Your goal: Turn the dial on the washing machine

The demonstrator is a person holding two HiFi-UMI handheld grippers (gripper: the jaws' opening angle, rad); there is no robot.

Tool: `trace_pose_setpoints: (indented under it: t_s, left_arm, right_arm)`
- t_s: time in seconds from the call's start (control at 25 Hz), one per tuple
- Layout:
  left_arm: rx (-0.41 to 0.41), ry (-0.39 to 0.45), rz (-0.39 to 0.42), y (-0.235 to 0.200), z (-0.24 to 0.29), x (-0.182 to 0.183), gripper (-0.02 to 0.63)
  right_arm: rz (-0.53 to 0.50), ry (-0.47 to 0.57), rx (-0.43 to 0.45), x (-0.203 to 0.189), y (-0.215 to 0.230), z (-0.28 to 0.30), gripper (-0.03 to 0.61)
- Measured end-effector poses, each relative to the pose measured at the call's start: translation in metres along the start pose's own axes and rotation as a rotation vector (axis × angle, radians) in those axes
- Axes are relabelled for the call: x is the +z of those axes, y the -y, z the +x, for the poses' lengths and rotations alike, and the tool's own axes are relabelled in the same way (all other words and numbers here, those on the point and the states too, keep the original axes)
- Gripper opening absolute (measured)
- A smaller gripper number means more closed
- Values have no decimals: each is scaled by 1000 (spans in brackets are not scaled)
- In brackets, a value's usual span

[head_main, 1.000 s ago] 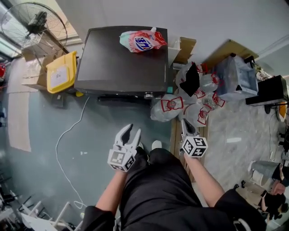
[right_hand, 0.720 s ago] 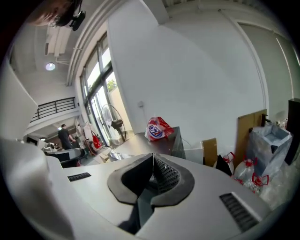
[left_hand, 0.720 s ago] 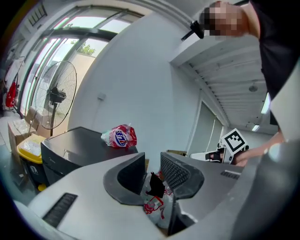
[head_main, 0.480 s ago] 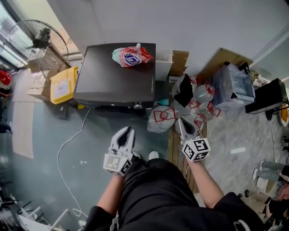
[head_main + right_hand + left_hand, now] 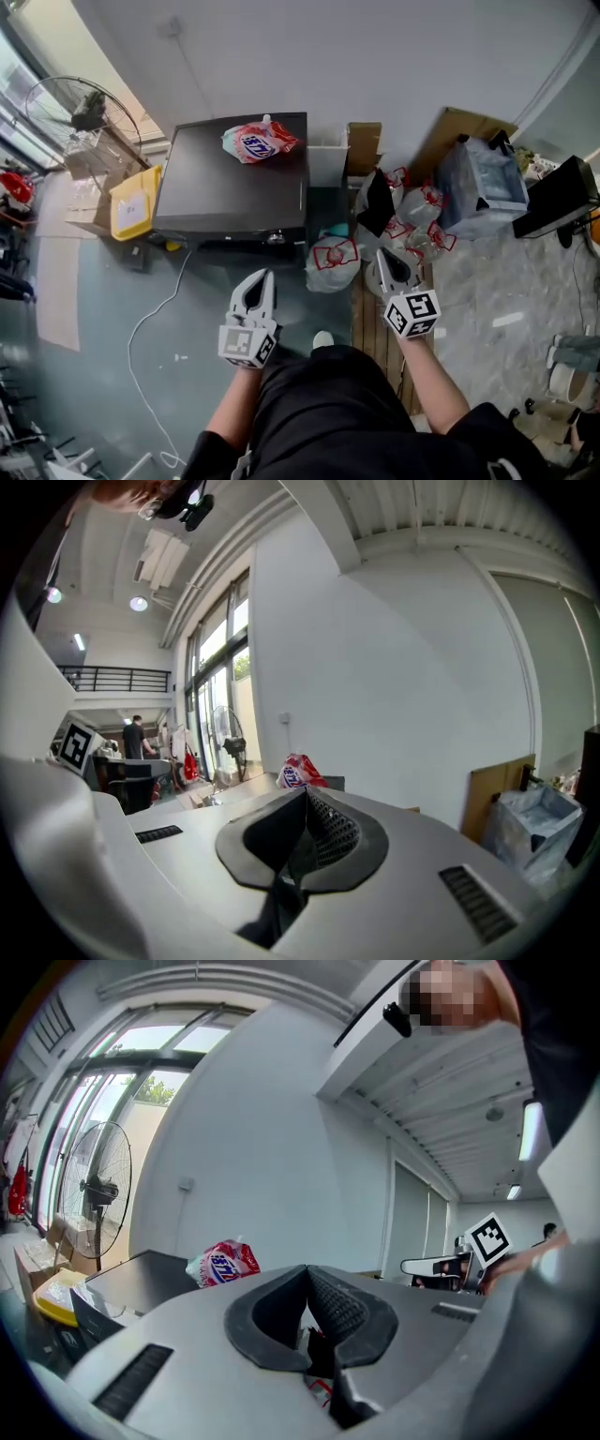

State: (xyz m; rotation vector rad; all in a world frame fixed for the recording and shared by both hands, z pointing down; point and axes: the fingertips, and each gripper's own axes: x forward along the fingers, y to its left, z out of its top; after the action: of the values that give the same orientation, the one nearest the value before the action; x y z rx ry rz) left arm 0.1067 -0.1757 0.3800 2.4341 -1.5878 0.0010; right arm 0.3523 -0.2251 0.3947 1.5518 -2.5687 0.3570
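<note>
Left gripper [image 5: 264, 277]: jaws have just closed, pressed together, nothing between them. Right gripper [image 5: 382, 255]: jaws pressed together, empty. Both point at the washing machine [image 5: 230, 192], well apart from it. Its long axis runs along the wall and its front faces the grippers. The dial [image 5: 275, 237] sits near the front edge's right end. A detergent pouch [image 5: 251, 142] lies at the lid's rear right corner; its blue print is illegible.

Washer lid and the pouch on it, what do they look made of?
Washer lid: dark, smooth, faintly glossy, probably plastic or tinted glass; it shows a soft sheen. Pouch: soft printed plastic film, judging by its crumpled, shiny surface.
</note>
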Motion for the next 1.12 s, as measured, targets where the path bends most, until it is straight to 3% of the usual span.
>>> trace_pose_setpoints:
  t_s: [0.48, 0.88, 1.12]
  left_arm:
    - [-11, -15, 67, -18, -2, 9, 3]
    - [2, 20, 40, -10, -5, 15, 3]
    - [56, 4, 8, -11, -22, 4, 3]
  right_arm:
    - [-80, -1, -65, 14, -14, -8, 0]
    - [-86, -18, -53, 8, -19, -19, 0]
    - [-94, -24, -17, -4, -33, -27, 0]
